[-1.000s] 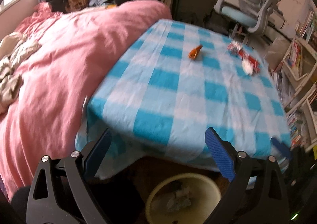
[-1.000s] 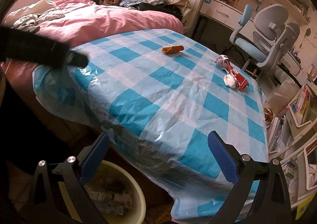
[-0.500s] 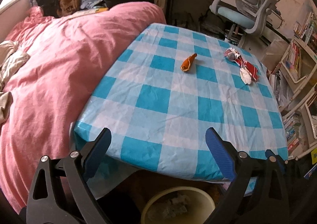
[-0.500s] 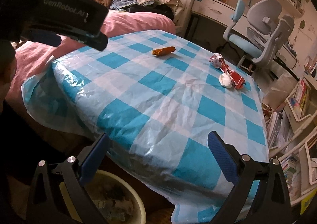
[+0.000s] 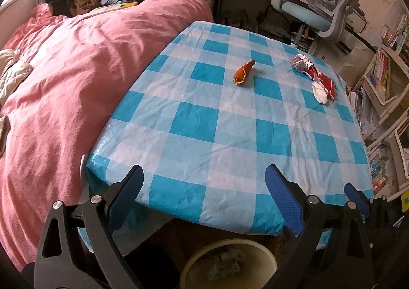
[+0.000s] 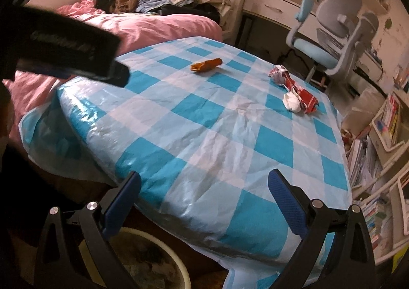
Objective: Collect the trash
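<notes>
An orange peel (image 5: 243,72) lies on the blue-and-white checked table (image 5: 230,135), far middle; it also shows in the right wrist view (image 6: 206,65). A crumpled red-and-white wrapper (image 5: 314,72) with a white paper wad (image 5: 320,91) lies at the far right; both show in the right wrist view, wrapper (image 6: 294,82) and wad (image 6: 292,102). A cream trash bin (image 5: 230,263) with trash inside stands under the near edge, also visible in the right wrist view (image 6: 143,261). My left gripper (image 5: 204,197) and right gripper (image 6: 204,199) are open and empty above the near edge.
A bed with a pink duvet (image 5: 64,79) and piled clothes borders the table's left side. A blue-grey office chair (image 5: 322,5) and desk stand behind. Bookshelves (image 5: 383,77) line the right. The left gripper's body (image 6: 69,43) crosses the right wrist view's upper left.
Both grippers have risen and moved forward over the near table edge, so more of the tabletop shows. The trash on the table has not moved. Both grippers stay open.
</notes>
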Action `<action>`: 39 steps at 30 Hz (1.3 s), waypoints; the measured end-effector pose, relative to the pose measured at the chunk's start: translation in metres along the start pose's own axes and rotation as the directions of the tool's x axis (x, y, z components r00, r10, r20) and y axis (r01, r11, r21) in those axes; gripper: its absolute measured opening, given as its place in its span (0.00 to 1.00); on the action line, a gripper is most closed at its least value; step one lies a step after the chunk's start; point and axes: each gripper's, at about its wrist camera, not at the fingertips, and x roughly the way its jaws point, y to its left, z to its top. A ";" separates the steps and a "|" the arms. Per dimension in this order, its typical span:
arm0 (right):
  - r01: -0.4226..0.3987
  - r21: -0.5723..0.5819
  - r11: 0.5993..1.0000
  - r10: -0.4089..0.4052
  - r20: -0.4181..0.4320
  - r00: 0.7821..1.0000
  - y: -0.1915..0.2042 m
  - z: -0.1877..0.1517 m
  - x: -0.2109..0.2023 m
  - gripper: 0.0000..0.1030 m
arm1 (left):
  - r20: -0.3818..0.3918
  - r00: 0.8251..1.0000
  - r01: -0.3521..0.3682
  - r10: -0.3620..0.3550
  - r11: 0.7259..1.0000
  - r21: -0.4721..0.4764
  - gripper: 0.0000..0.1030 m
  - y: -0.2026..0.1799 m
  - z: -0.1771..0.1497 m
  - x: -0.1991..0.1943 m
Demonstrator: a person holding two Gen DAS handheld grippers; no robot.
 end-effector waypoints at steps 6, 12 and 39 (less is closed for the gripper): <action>-0.001 0.043 0.999 0.002 -0.012 1.000 -0.009 0.002 0.005 0.92 | -0.004 1.000 -0.005 0.005 1.000 -0.001 0.90 0.000 0.001 0.003; 0.000 0.053 0.999 0.001 -0.031 1.000 -0.014 0.005 0.013 0.92 | -0.013 1.000 -0.017 0.017 1.000 -0.007 0.90 0.004 0.002 0.008; -0.104 0.138 0.985 0.127 -0.169 0.977 -0.058 0.046 0.078 0.93 | -0.068 0.996 -0.055 0.055 0.998 0.013 0.90 -0.023 0.029 0.047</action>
